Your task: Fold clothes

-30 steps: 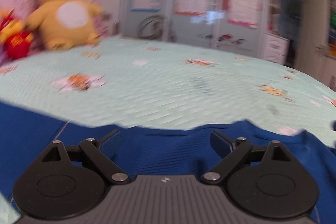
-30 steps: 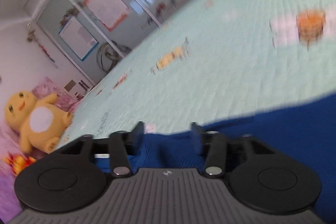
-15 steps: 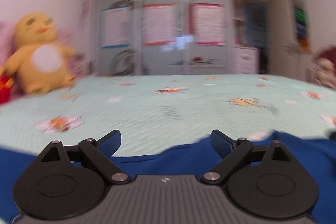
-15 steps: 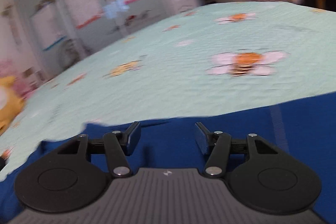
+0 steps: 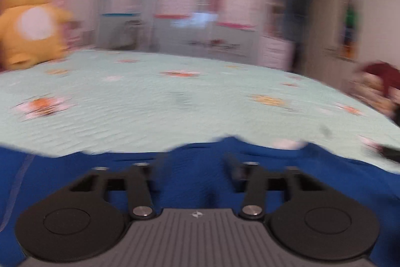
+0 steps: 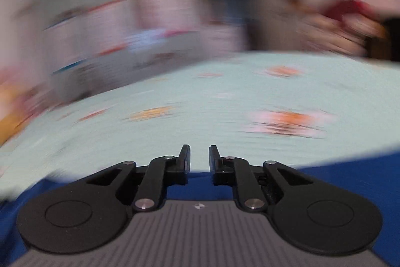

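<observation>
**Me:** My left gripper [image 5: 195, 164] is closing on the blue shirt [image 5: 195, 182]. The cloth bunches up between its two fingers. The picture is blurry, so I can't tell if the pads are pinching it yet.

**Friend:** And the other one?

**Me:** My right gripper [image 6: 199, 158] is closing too. There is only a small gap left. The tips stick out past the shirt's edge, and I see green bed cover through the gap. Lower down, blue cloth [image 6: 197, 185] shows between the fingers, but I can't tell if it is caught.

**Friend:** Where is the shirt?

**Me:** It lies on the bed [image 5: 200, 104], along the near edge, right under both grippers. The rest of the bed is bare up to the far side. A yellow plush toy [image 5: 30, 19] sits at the far left corner.

**Friend:** How do you do this part well?

**Me:** I think I should squeeze both sides tight first. The right one may need to dip lower to catch real cloth. Then lift both together, same height, so the edge stays straight. If one side slips, the fold goes crooked.
</observation>
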Tool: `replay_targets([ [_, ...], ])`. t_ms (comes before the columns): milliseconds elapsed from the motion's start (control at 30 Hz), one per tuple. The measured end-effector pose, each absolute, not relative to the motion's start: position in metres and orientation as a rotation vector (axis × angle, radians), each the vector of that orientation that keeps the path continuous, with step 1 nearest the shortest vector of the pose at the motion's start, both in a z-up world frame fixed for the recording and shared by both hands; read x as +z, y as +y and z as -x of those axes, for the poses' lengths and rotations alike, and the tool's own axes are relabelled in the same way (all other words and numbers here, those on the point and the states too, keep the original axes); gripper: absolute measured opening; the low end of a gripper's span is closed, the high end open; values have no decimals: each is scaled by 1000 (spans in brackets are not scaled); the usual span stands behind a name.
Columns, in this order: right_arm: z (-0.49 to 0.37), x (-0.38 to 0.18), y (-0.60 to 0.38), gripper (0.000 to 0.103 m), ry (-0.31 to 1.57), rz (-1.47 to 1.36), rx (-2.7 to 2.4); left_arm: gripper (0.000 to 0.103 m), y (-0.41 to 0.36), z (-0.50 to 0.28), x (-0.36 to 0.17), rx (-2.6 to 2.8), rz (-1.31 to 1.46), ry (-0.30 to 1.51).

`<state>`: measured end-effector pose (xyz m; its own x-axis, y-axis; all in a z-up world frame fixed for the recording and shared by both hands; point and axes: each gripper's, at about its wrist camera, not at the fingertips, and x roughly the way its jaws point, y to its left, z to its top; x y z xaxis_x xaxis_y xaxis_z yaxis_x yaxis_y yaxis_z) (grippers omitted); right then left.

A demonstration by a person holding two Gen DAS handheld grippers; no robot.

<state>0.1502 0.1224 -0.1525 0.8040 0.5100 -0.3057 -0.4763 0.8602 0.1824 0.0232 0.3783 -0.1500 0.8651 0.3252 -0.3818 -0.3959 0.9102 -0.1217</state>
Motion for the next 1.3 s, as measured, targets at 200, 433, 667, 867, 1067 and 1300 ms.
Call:
replay_targets([
  [200, -117, -173, 215, 33, 533, 324, 818, 14, 343, -53, -160, 172, 73, 589],
  [433, -186, -167, 134, 1, 567, 28, 354, 0, 425, -30, -156, 671, 204, 513],
  [667, -113, -161, 202, 17, 472, 222, 931, 5, 350, -47, -151, 225, 21, 534],
  [867, -192, -168, 145, 0, 591, 123, 470, 6, 390, -55, -168, 743, -165, 599],
  [1067, -186, -155, 131, 5, 434, 49, 343, 8, 436, -18, -145, 688, 214, 418],
  [1300, -134, -169, 230, 22, 490, 301, 772, 10, 324, -72, -169, 211, -158, 580],
])
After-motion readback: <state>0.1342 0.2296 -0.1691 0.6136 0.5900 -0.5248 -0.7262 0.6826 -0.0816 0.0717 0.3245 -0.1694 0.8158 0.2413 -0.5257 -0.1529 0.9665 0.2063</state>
